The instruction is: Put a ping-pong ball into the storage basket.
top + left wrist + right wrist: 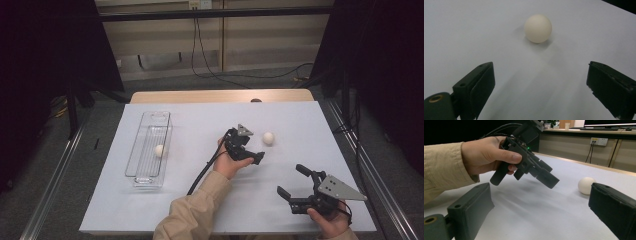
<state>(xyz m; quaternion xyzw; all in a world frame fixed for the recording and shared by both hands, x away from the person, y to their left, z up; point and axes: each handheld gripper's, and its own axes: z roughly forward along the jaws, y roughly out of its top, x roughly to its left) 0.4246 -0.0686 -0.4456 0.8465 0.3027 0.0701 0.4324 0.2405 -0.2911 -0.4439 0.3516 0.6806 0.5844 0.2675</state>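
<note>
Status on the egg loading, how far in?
Done: one white egg lies in the clear plastic tray. In hand: the open left gripper points at the second white egg on the table, not touching. Left: grasp and tray it. The right gripper is open, idle.

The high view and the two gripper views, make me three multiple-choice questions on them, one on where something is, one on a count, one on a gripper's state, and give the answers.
1. Where does the loose egg lie?
A. on the white sheet, ahead of the left gripper
B. inside the clear tray
C. between the right gripper's jaws

2. How many eggs are in sight?
A. one
B. two
C. four

3. How does the left gripper stand?
A. shut on an egg
B. open, holding nothing
C. shut on the tray's rim

Answers: 1 A, the egg sits bare on the sheet beyond the jaws. 2 B, a second egg lies in the clear tray. 3 B, its jaws stand wide apart.
</note>
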